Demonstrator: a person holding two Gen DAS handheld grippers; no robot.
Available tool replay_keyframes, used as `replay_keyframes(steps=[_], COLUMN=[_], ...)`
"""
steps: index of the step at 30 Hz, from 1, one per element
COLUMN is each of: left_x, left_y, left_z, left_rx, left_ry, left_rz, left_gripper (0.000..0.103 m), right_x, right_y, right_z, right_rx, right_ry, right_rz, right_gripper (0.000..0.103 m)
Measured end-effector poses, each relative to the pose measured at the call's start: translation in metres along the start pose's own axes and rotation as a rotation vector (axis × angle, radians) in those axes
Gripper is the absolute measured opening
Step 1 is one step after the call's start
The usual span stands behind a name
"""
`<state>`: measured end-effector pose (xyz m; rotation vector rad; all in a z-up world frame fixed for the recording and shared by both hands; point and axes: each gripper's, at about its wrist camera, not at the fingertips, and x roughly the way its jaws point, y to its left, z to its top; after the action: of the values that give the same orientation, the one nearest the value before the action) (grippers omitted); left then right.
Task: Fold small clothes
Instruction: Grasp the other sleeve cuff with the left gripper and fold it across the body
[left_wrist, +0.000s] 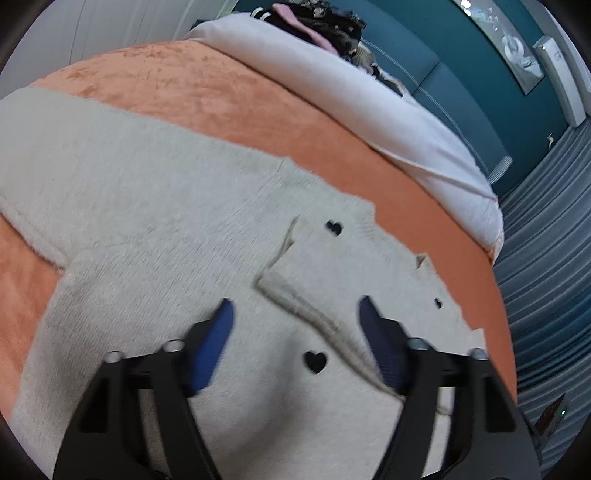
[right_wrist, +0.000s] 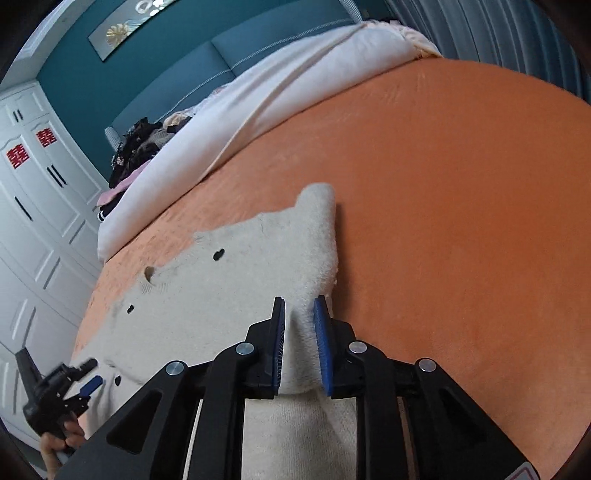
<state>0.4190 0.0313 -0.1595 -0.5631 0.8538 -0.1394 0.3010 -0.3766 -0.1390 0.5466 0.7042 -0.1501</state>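
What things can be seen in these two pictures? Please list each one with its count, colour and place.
Sweater: one, cream with small black hearts, spread flat on the bed.
Blanket: one, orange, covers the bed under the sweater.
Quilt: one, white, bunched along the far side of the bed.
Pile of clothes: one, mostly black with some pink, beyond the quilt.
Headboard: one, teal, behind the bed.
Wardrobe: one, white with red stickers, beside the bed.
Left gripper: black with blue pads, open above the sweater.
Right gripper: black with blue pads, closed on a sweater fold.
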Motion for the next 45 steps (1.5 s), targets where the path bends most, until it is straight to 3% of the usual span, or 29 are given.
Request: replay_keyframes(steps=[1,4,5,7,8,9,10,12,14,17,19,22,25,26,27,29,30,32,34,36,38,40,41,43,45], left_x=[0.003,0.037,0.047,0.054,0.051,0.049,0.048,0.049,0.051,0.033,0.027,0.013,-0.036,-0.054,-0.071,-0.102,-0.112,-0.131,-0.138,-0.139,-0.135,-0.132,-0.127,-0.128,-0.142], left_y=[-0.006,-0.012,-0.008,-0.008,-0.011,-0.013,-0.011,-0.003,0.008,0.010,0.015,0.026,0.046,0.060,0.078,0.128,0.156,0.217,0.277,0.327,0.356,0.359,0.355,0.332,0.294], left_z=[0.005,0.013,0.010,0.004,0.003,0.003,0.004,0.004,0.001,-0.005,-0.012,-0.014,0.005,0.015,0.026,0.055,0.070,0.101,0.126,0.139,0.142,0.149,0.155,0.169,0.190], left_rx=[0.006,-0.001,-0.026,-0.015,0.010,0.021,0.010,-0.004,-0.014,0.009,0.025,0.026,0.015,0.004,-0.016,-0.066,-0.093,-0.171,-0.262,-0.372,-0.446,-0.450,-0.438,-0.370,-0.261], left_ry=[-0.011,0.077,0.114,0.108,0.090,0.088,0.103,0.102,0.101,0.062,0.069,0.069,-0.025,-0.064,-0.108,-0.185,-0.203,-0.243,-0.240,-0.231,-0.224,-0.245,-0.227,-0.261,-0.319], left_rz=[0.016,0.061,0.066,0.120,0.142,0.128,0.087,0.106,0.090,0.085,0.078,0.020,-0.034,-0.014,0.028,0.121,0.191,0.315,0.407,0.453,0.420,0.388,0.352,0.352,0.294], left_gripper=[0.098,0.098,0.094,0.079,0.055,0.021,0.011,0.010,0.010,0.009,0.009,0.012,0.026,0.050,0.066,0.070,0.076,0.077,0.077,0.069,0.050,0.025,0.005,0.004,0.003], right_x=[0.001,0.004,0.008,0.012,0.015,0.008,0.002,0.002,0.018,0.005,0.003,0.005,-0.020,-0.029,-0.034,-0.036,-0.034,-0.031,-0.028,-0.024,-0.023,-0.020,-0.019,-0.018,-0.018], right_y=[0.004,0.012,0.010,0.002,0.000,-0.002,0.001,-0.002,-0.010,-0.008,-0.004,0.006,0.025,0.033,0.040,0.049,0.050,0.049,0.049,0.050,0.053,0.056,0.056,0.055,0.054], right_z=[-0.003,-0.017,-0.023,-0.037,-0.042,-0.045,-0.045,-0.049,-0.054,-0.048,-0.051,-0.068,-0.078,-0.088,-0.097,-0.120,-0.129,-0.141,-0.141,-0.142,-0.144,-0.146,-0.147,-0.146,-0.146], right_rx=[-0.008,-0.051,-0.067,-0.076,-0.070,-0.071,-0.079,-0.096,-0.064,-0.053,-0.063,-0.096,-0.119,-0.149,-0.181,-0.238,-0.240,-0.215,-0.219,-0.226,-0.247,-0.262,-0.265,-0.263,-0.256], right_ry=[0.002,0.039,0.053,0.094,0.101,0.087,0.061,0.049,0.118,0.095,0.098,0.119,0.074,0.059,0.051,0.074,0.099,0.116,0.119,0.125,0.122,0.123,0.124,0.124,0.124], right_rz=[0.008,0.007,-0.003,-0.015,-0.023,-0.017,-0.011,-0.031,-0.046,-0.044,-0.047,-0.109,-0.060,-0.054,-0.059,-0.045,-0.039,-0.048,-0.049,-0.050,-0.054,-0.062,-0.061,-0.057,-0.049], right_gripper=[0.020,0.021,0.021,0.021,0.021,0.021,0.021,0.021,0.017,0.017,0.032,0.040,0.052,0.055,0.058,0.060,0.062,0.064,0.068,0.071,0.075,0.078,0.079,0.080,0.081])
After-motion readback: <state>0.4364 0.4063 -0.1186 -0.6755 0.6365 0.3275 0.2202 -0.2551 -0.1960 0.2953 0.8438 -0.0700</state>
